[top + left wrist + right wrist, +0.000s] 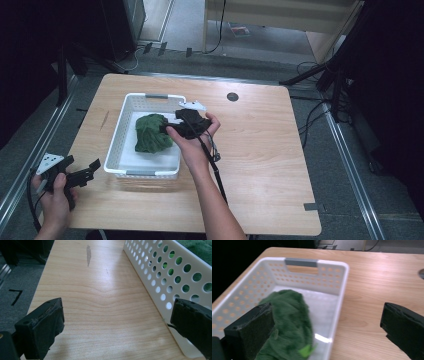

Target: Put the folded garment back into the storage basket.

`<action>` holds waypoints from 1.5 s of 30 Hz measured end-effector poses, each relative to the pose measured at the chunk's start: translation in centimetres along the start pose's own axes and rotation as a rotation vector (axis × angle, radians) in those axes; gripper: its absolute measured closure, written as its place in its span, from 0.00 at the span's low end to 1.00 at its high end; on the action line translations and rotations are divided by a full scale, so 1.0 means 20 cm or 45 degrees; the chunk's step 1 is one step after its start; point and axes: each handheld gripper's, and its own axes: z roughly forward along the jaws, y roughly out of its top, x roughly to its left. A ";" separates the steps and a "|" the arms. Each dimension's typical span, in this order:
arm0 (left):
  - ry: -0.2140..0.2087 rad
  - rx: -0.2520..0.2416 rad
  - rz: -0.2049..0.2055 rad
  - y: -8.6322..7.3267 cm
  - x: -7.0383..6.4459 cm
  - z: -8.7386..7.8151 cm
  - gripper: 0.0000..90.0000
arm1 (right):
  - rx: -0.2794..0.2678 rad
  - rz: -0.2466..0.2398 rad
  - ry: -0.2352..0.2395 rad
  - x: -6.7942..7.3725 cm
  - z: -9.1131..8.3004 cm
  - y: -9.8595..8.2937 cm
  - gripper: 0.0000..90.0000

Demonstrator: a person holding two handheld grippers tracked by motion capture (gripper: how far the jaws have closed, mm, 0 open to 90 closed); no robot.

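Right gripper (172,126) hangs over the near-right rim of the white perforated basket (131,104), jaws spread wide and holding nothing, with the green plush towel (152,132) bunched up on the basket floor just beside its left jaw. From the right gripper view the towel (289,327) sits against that jaw while the other jaw stands out over the bare wooden table (372,285), so the opening straddles the basket wall. To get this step right, I'd judge the hand should slide left and dip, so both jaws clear the rim and close on a raised fold rather than on plastic. The heap runs long from the near end of the basket toward the far grey handle (156,96), slightly fatter at the near end. Left gripper (82,172) waits low at the table's near-left corner, jaws apart and empty, beside the basket's side wall (172,272).
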 end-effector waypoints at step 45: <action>0.004 -0.013 -0.008 0.00 0.00 0.00 0.00 | -0.004 0.148 -0.280 -0.85 -0.23 -0.39 0.00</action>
